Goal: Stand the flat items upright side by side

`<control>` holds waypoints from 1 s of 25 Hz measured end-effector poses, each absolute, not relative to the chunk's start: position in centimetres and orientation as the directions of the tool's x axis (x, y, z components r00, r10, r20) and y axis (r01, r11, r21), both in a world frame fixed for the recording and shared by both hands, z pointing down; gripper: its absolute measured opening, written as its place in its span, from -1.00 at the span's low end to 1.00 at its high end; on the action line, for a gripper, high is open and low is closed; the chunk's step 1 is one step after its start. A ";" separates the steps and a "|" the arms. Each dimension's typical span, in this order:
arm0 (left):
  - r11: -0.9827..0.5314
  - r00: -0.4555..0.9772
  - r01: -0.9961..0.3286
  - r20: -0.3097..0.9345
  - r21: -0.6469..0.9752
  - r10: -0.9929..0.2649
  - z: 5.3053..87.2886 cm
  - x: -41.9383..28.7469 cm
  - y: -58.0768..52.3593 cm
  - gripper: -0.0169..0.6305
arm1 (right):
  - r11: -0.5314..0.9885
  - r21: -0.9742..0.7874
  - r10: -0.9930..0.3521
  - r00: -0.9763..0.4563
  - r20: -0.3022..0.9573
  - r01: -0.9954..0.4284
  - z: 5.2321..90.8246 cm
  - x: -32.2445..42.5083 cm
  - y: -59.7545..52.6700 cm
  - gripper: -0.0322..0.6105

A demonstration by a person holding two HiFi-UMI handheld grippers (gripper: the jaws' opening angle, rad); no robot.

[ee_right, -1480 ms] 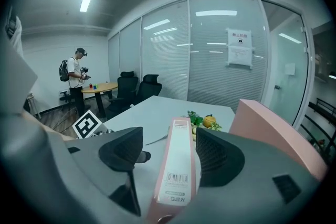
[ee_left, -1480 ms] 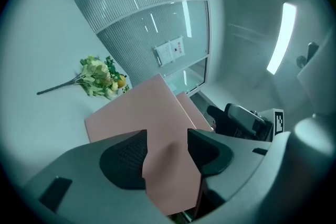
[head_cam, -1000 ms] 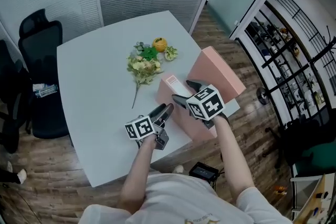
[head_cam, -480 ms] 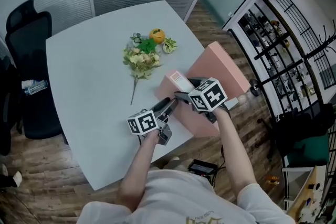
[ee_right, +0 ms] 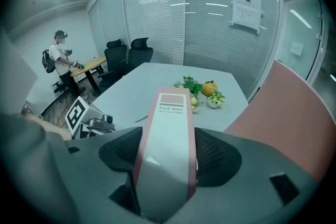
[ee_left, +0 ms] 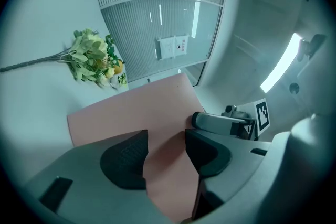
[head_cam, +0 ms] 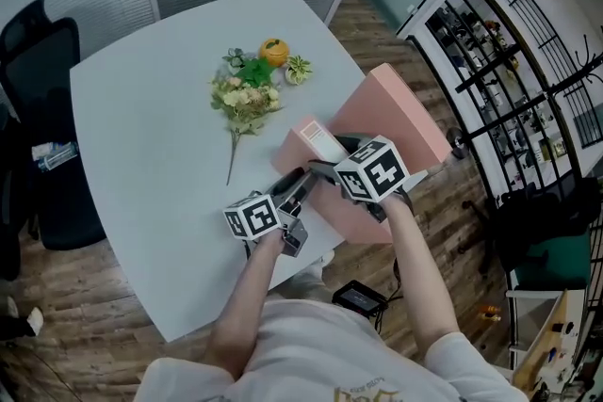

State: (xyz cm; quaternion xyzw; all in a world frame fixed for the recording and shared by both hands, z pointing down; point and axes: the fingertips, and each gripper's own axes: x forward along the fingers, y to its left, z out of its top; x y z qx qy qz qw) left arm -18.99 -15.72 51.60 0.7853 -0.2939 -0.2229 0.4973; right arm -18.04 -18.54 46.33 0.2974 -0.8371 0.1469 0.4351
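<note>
A pink file box (head_cam: 344,207) stands on the white table (head_cam: 151,165) with its labelled spine (ee_right: 170,113) turned upward. My right gripper (head_cam: 332,155) comes down on it from above and is shut across the spine (ee_right: 168,149), a pad on each side. My left gripper (head_cam: 297,184) points level at the box's broad left side (ee_left: 136,113). Its jaws (ee_left: 165,152) stand apart, with that pink side showing between them. Whether the fingertips touch it I cannot tell. A second pink file box (head_cam: 396,108) rests just beyond, at the table's right corner, broad side showing (ee_right: 294,123).
A bunch of artificial flowers (head_cam: 243,94) and a small orange ornament (head_cam: 273,50) lie further back on the table. Black office chairs (head_cam: 38,42) stand at the left. A dark shelf rack (head_cam: 490,61) stands at the right. A person (ee_right: 60,57) stands far off by another desk.
The right gripper has sunk a little on the box's spine, and the left gripper has edged closer to the box's side. The head view has shifted slightly.
</note>
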 end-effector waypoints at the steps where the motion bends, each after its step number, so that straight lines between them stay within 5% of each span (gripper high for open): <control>1: -0.334 0.732 -0.239 -0.057 0.912 -0.679 51.6 -18.9 -15.7 -0.32 | 0.777 0.013 -0.372 -0.443 0.816 -0.629 46.3 -17.9 -18.5 0.09; 25: -0.433 0.710 -0.300 -0.105 0.850 -0.696 49.8 -19.0 -16.6 -0.31 | 0.733 0.045 -0.483 -0.473 0.737 -0.679 43.6 -17.6 -19.3 0.08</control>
